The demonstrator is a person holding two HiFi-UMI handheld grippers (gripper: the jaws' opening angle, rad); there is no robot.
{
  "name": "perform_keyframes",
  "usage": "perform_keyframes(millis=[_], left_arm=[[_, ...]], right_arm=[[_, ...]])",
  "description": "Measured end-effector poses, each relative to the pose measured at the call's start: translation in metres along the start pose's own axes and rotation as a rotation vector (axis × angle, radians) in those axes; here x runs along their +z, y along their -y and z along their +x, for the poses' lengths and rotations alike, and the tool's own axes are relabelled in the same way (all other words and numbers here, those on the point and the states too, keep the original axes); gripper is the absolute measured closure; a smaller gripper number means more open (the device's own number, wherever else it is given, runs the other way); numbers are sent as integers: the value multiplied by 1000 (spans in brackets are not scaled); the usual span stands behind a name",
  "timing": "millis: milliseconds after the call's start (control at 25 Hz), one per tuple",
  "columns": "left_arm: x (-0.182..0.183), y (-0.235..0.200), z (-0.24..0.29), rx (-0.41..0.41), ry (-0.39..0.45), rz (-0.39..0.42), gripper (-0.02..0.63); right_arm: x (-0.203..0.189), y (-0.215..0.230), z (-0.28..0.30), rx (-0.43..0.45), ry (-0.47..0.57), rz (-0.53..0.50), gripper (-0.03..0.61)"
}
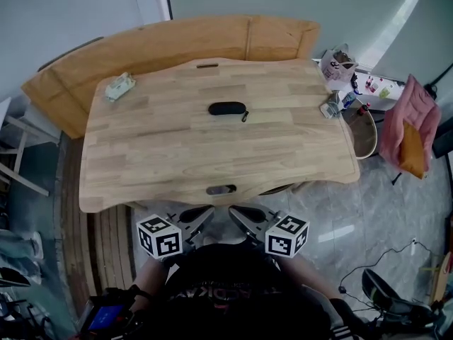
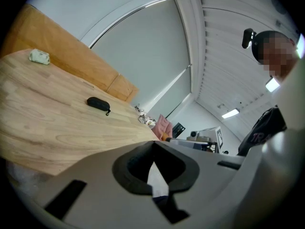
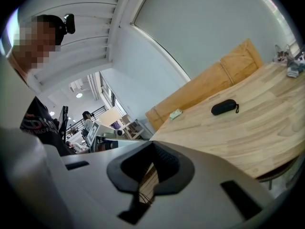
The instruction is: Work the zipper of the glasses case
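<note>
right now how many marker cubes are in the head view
2. One marker cube sits on the left tool, just short of the table's near edge; the other is on the right tool, close beside it. None seems hidden.

The left tongs (image 1: 204, 212) and right tongs (image 1: 239, 212) are held close in front of the person's torso, just off the near edge of the surface (image 1: 141, 183). Their tips angle inward toward each other, almost meeting. Both pairs of jaws are closed together, with nothing between them.
</note>
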State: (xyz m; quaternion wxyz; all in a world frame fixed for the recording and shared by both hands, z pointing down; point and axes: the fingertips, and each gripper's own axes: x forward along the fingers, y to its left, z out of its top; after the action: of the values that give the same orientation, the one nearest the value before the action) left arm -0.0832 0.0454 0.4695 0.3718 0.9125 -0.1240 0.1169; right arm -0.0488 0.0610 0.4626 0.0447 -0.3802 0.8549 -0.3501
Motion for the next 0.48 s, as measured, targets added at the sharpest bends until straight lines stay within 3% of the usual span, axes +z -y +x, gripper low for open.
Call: perform_keyframes(millis=[480], left_arm=[[0,-1,-3,-1,16,-1,601]], right_arm=[[-2,-2,4,1,-13,-6,563]])
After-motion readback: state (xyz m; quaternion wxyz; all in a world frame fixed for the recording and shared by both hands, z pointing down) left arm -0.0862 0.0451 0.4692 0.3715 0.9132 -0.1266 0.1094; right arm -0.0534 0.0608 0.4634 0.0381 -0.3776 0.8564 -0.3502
